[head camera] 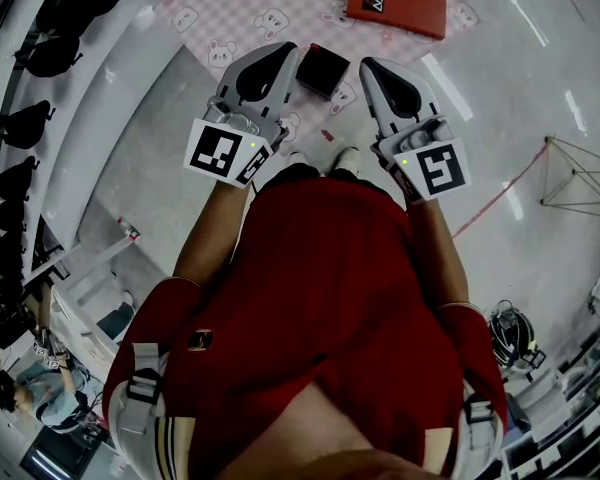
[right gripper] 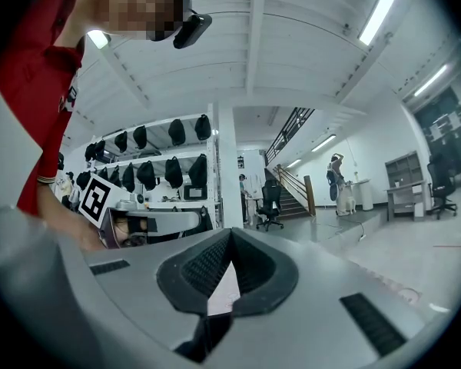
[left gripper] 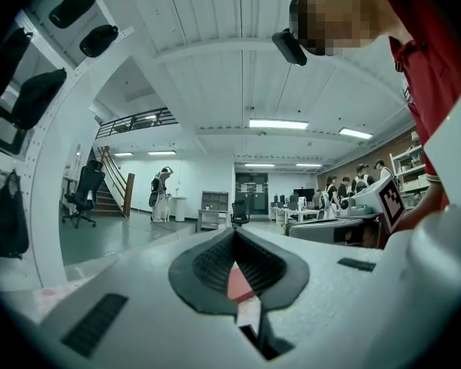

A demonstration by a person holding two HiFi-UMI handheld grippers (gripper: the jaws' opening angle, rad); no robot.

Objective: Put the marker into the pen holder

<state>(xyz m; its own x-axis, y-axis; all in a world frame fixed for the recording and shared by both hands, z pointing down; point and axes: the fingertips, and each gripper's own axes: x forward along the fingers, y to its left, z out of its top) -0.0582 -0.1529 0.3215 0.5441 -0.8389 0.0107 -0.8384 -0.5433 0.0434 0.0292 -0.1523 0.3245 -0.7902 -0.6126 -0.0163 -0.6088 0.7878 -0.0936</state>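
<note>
Our left gripper [left gripper: 233,235] is pressed together, its ribbed pads meeting at the tip with nothing pinched. Only a sliver of red and pink shows through the slit beneath them. Our right gripper [right gripper: 230,234] is likewise closed and empty, with a pale patch of the mat [right gripper: 224,287] showing in its slit. The left gripper view catches the other tool's tag cube [left gripper: 389,200] at its right edge. Both gripper views look out into the room: a staircase [left gripper: 111,177], a rack of black bags [right gripper: 150,171], office chairs [right gripper: 270,202]. Neither of them shows the pen holder [head camera: 323,70]. Only the head view does. There the black square holder sits on the pink checked mat between the two gripper tips, just beside the left one. A red box [head camera: 395,0] lies farther out on the same mat. We cannot make out the marker in any view.
</note>
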